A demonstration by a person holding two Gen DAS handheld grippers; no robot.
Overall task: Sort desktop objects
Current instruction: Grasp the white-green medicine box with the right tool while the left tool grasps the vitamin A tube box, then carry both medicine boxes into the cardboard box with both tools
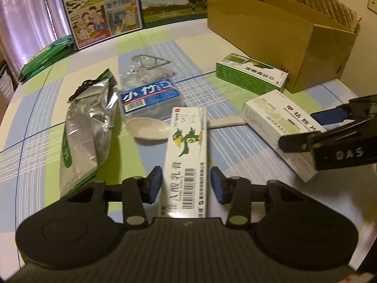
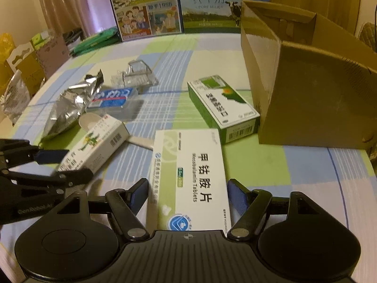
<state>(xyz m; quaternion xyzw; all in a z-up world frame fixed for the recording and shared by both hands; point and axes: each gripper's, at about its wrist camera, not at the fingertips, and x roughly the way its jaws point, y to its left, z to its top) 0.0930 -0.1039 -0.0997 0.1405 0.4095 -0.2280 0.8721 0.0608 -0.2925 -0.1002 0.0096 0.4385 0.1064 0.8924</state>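
Ointment box between spread left fingers; tablet box between spread right fingers.

I see a table under a checked cloth of green, blue and cream, and on it a crumpled foil bag at the left, a blue-labelled clear case just beside it, and a white spoon whose handle runs under a long white box with a green bird. Further right lie a white tablet box and a green and white box, which sits close against an open cardboard carton. At the far edge I make out two milk cartons standing upright and flat green packets at the left rim.
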